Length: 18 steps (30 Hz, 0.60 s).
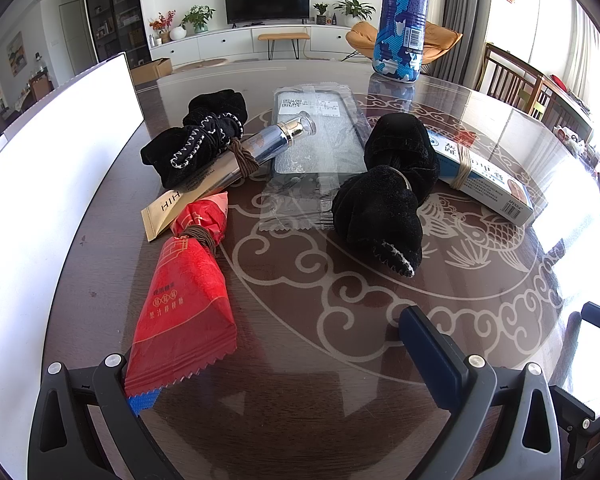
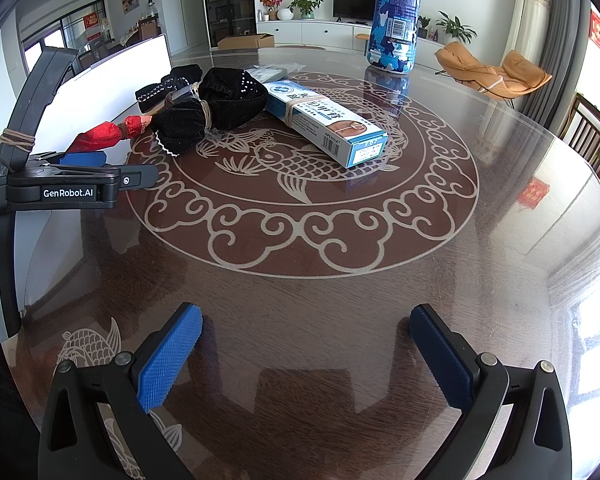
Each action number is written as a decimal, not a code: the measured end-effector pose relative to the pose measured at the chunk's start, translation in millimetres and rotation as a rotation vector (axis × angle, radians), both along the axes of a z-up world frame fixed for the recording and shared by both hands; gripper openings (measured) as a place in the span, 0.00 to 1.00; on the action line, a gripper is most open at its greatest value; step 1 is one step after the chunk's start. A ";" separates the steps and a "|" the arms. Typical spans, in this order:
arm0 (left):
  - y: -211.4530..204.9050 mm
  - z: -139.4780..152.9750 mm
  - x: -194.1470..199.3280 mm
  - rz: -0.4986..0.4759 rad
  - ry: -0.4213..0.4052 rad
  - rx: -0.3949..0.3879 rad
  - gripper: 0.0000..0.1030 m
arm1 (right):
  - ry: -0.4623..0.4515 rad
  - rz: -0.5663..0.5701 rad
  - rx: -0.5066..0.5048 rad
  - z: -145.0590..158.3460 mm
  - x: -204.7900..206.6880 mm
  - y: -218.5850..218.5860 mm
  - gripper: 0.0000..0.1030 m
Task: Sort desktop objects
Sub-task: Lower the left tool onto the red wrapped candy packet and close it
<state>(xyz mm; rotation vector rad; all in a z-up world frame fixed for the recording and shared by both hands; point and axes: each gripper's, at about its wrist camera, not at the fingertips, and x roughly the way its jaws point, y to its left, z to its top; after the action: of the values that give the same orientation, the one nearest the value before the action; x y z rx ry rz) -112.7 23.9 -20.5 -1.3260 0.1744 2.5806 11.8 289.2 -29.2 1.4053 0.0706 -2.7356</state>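
Left wrist view
Left gripper (image 1: pixel 292 364): jaws spread wide, holding nothing; the tail of the red candy packet (image 1: pixel 184 304) overlaps its left pad.
Red candy packet: lies on the glass-topped table (image 1: pixel 340 360), bound near the top with a brown rubber band.
Gold sachet (image 1: pixel 180 210): just behind the packet, under a silver-blue pump bottle (image 1: pixel 252 148).
Black cloth bundle (image 1: pixel 198 138): white-stitched, touching the bottle.
Clear plastic sleeve (image 1: pixel 316 148): flat at mid-table.
Second black cloth bundle (image 1: pixel 388 192): right of the sleeve, resting against a blue-white medicine box (image 1: pixel 488 180).
Camouflage bottle (image 1: pixel 402 20): upright at the far edge.
White board (image 1: pixel 48 184): along the left.

Right wrist view
Right gripper (image 2: pixel 306 354): jaws wide apart, empty, over bare table (image 2: pixel 320 320).
Left gripper (image 2: pixel 84 160): seen side-on at left, beside the red packet (image 2: pixel 108 134).
Medicine box (image 2: pixel 324 122): banded, near the fish motif.
Black bundles (image 2: pixel 216 108): left of the box.
Camouflage bottle (image 2: pixel 396 16): standing behind.
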 end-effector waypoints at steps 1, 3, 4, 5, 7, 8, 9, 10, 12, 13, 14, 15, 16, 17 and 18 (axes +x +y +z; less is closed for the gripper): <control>0.1 -0.1 0.0 0.000 0.000 0.000 1.00 | 0.000 0.000 0.000 0.0 0.0 -0.1 1.00; 0.1 0.0 0.0 0.000 0.000 0.000 1.00 | 0.000 0.000 0.000 0.0 0.0 0.0 1.00; 0.1 -0.1 -0.1 0.000 0.000 0.000 1.00 | 0.000 0.000 0.000 0.0 0.0 -0.1 1.00; 0.0 0.0 0.1 0.000 0.000 0.000 1.00 | 0.000 0.000 0.000 0.0 0.0 -0.1 1.00; 0.1 -0.1 -0.1 0.000 0.000 0.000 1.00 | 0.000 0.000 0.000 0.0 0.0 -0.1 1.00; 0.1 -0.1 -0.1 -0.001 0.000 0.000 1.00 | 0.000 0.000 0.000 0.0 -0.1 -0.1 1.00; -0.8 0.0 2.1 -0.022 -0.001 -0.001 1.00 | 0.000 0.000 0.000 0.0 -0.1 0.0 1.00; -3.1 0.4 6.6 -0.057 -0.004 0.000 1.00 | 0.000 0.000 0.000 -0.1 -0.1 -0.1 1.00; -10.7 1.5 14.3 -0.104 -0.019 -0.006 1.00 | 0.000 0.000 0.000 0.0 -0.1 -0.1 1.00; -15.9 2.1 15.9 -0.106 -0.031 -0.009 1.00 | 0.000 0.000 0.000 -0.1 -0.1 -0.1 1.00; -21.6 2.7 16.5 -0.104 -0.039 -0.013 1.00 | 0.000 0.000 0.000 -0.1 -0.1 -0.2 1.00; -27.4 3.0 16.1 -0.098 -0.042 -0.012 1.00 | 0.000 0.000 0.000 0.0 -0.1 0.2 1.00; -32.3 3.1 15.3 -0.097 -0.041 -0.013 1.00 | 0.000 0.000 0.000 -0.1 -0.1 -0.2 1.00; -36.0 3.4 14.2 -0.103 -0.042 -0.014 1.00 | 0.000 0.000 0.000 -0.1 -0.1 -0.2 1.00; -38.2 3.7 12.1 -0.112 -0.046 -0.016 1.00 | 0.000 0.000 0.000 -0.1 -0.2 -0.2 1.00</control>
<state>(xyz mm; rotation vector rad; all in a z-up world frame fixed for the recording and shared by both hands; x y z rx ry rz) -100.7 -14.4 -16.8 -1.3403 0.2549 2.4590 11.6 289.0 -29.3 1.4053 0.0703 -2.7356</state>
